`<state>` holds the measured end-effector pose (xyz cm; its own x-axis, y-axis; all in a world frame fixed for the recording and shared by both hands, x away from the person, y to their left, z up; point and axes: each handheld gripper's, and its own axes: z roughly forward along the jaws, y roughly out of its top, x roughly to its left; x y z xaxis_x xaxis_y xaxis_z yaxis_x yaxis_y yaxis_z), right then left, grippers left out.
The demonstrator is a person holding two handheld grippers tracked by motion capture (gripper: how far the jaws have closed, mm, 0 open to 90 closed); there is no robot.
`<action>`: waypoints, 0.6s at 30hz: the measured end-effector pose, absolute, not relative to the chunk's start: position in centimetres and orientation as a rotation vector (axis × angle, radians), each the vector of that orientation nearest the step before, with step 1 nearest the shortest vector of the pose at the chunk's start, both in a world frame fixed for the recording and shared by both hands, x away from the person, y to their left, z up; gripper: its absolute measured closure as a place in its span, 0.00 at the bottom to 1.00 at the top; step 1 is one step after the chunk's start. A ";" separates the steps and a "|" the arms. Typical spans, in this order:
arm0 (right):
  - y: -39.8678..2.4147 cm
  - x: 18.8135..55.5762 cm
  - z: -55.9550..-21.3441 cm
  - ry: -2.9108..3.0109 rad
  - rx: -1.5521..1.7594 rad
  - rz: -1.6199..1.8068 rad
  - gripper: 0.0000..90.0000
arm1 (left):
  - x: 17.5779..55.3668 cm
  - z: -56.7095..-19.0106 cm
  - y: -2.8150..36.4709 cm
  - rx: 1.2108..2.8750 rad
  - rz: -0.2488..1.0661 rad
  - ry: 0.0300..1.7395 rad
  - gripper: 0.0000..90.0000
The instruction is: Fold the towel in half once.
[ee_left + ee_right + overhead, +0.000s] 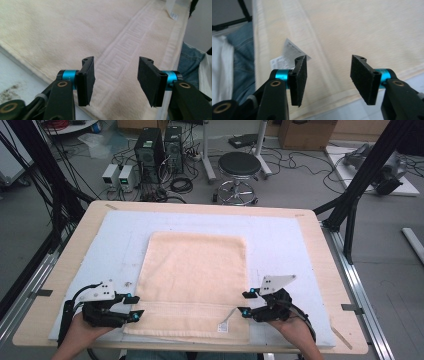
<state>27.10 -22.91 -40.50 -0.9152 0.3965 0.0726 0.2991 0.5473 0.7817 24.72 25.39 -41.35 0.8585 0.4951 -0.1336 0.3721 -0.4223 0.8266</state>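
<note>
A cream towel lies flat on a pale blue mat, its near hem with a woven key pattern and a white care label close to the table's front edge. My left gripper sits at the towel's near left edge, jaws apart, with nothing pressed between the pads. At the near right edge my right gripper also stands open, beside the label. In the left gripper view and the right gripper view the towel lies just under the gap.
The pale blue mat covers most of the wooden table. Past the far edge stand a black stool, computer towers and cables on the floor. Black frame struts rise at the right.
</note>
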 end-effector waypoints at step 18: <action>-22.9 31.6 -38.7 2.524 0.711 1.272 0.33 | 28.6 -39.8 23.9 1.987 0.210 0.688 0.40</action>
